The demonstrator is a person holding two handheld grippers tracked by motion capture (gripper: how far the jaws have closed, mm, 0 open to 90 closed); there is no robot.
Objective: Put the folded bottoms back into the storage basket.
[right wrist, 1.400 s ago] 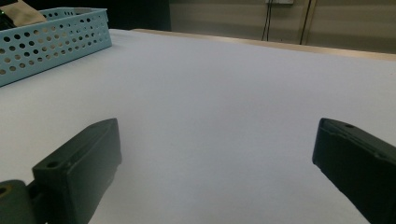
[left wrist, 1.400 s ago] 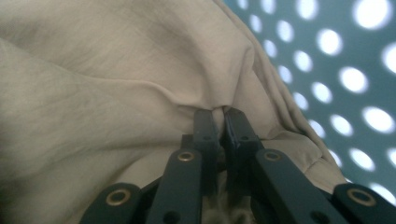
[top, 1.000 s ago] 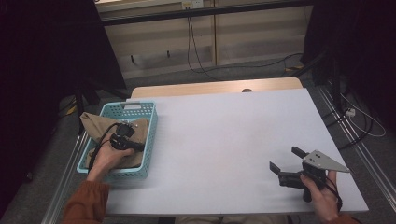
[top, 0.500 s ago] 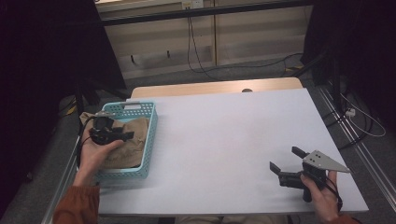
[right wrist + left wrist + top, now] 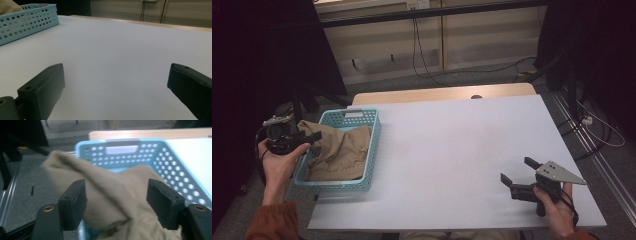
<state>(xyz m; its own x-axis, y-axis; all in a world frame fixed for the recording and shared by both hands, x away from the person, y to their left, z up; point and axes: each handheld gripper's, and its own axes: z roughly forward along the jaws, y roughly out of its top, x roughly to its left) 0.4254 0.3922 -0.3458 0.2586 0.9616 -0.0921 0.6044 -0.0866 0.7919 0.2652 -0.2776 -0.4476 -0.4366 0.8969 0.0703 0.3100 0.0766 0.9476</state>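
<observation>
The tan cloth [image 5: 339, 152] lies heaped in the blue basket [image 5: 374, 142] at the left edge of the table [image 5: 462, 150], one fold draped over the basket's outer rim. I judge the risk is there: that overhanging fold could slide out toward the floor, or snag my left tongs [image 5: 309, 136] as I draw away. My left tongs have just been opening and now stand wide; the cloth shows beyond the jaws, unpinched. My right tongs [image 5: 518, 170] rest wide open over bare table, well apart from the basket, holding nothing.
</observation>
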